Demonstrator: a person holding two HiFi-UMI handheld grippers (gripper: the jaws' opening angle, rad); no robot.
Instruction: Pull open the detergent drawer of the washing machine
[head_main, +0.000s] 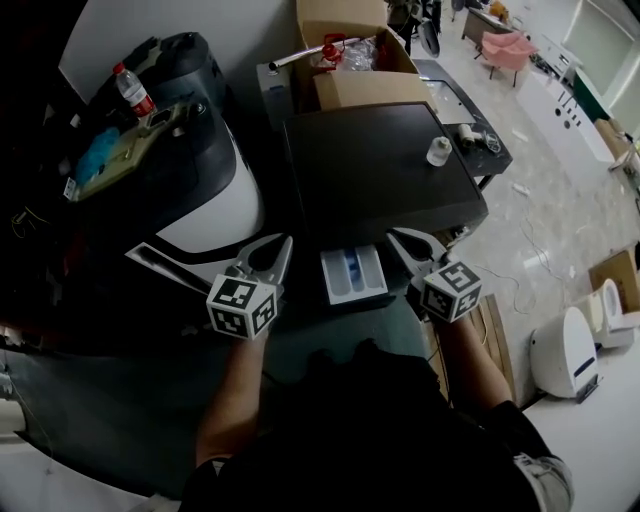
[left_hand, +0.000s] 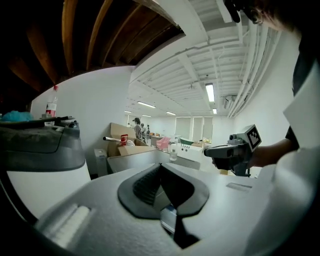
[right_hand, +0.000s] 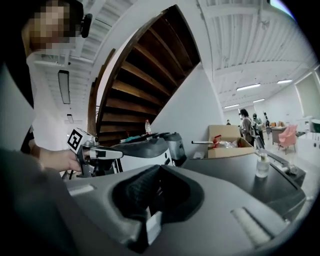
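White detergent drawer (head_main: 330, 282), blue insert (head_main: 352, 267) inside; left gripper (head_main: 284, 242), right gripper (head_main: 393, 236): fingers (head_main: 262, 256) clenched, empty.

Dark grey washing machine (head_main: 370, 180), white detergent drawer (head_main: 340, 285) with blue inset, pink chair (head_main: 506, 46)

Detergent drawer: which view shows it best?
Head view: the drawer is seen from above, pulled out, with its compartments showing. Both gripper views aim higher, and neither shows it clearly.
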